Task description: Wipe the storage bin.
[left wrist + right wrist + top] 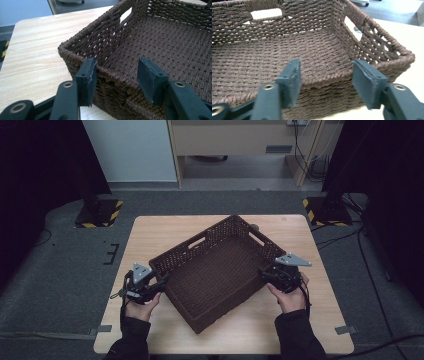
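Holding: the left gripper and the right gripper each sit at one side of the brown woven basket.
Basket place: it sits in the middle of the bench, turned a bit so one corner points at the person.
Left jaws: open, with the near rim of the basket between them, close to a corner; the pads do not press on it.
Right jaws: open too, one on each side of the rim, not pinching it.
How it will feel: likely light and a bit bendy, since it is woven and has nothing in it; the rough weave should not slip.
Where to grab: the thick rolled rim looks like the best spot, one jaw inside and one outside; the cut-out handle holes in the walls would work too.
Edges: the basket's near corner is close to the front edge of the bench, so a pull toward the person could tip it off.
Room to move: bare wood lies to the left, the right and behind the basket, so it can slide or lift there.
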The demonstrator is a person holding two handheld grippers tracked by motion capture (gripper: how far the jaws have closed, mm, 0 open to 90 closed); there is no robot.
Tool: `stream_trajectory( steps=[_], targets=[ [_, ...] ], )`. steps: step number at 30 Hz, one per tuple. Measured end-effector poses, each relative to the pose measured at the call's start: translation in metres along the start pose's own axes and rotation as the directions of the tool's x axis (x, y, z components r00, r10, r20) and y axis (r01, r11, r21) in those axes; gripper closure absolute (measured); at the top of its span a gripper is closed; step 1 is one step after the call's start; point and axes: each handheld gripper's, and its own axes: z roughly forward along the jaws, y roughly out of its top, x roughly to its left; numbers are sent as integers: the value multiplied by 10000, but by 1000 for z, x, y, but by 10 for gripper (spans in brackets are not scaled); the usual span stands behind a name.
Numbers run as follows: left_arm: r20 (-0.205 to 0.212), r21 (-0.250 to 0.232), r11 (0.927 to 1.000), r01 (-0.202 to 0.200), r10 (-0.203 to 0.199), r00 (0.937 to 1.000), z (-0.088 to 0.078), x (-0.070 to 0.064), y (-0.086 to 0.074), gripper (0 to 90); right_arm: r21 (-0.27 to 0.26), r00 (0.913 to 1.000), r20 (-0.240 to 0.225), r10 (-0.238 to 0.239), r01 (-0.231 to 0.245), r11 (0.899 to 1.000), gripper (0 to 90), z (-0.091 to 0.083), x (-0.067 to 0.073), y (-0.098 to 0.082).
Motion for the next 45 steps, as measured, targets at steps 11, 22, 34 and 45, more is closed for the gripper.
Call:
stream_trajectory(
  steps=[11,22,34,45],
  targets=[
    [-181,119,9994,-328,330,9993,6,8,5,499,157,9973,249,-692,688,9975,421,-1,0,1],
    [39,306,9984,-476,475,9989,-7,-6,2,470,221,9976,207,-664,659,9976,425,-3,1,0],
    [-371,527,9960,-724,744,9965,5,6,6,484,-73,9966,202,-799,800,9968,432,-5,-4,4],
    [-91,521,9970,-568,573,9983,-5,3,5,488,504,9979,-70,-637,639,9967,446,1,1,-2]
  ],
)
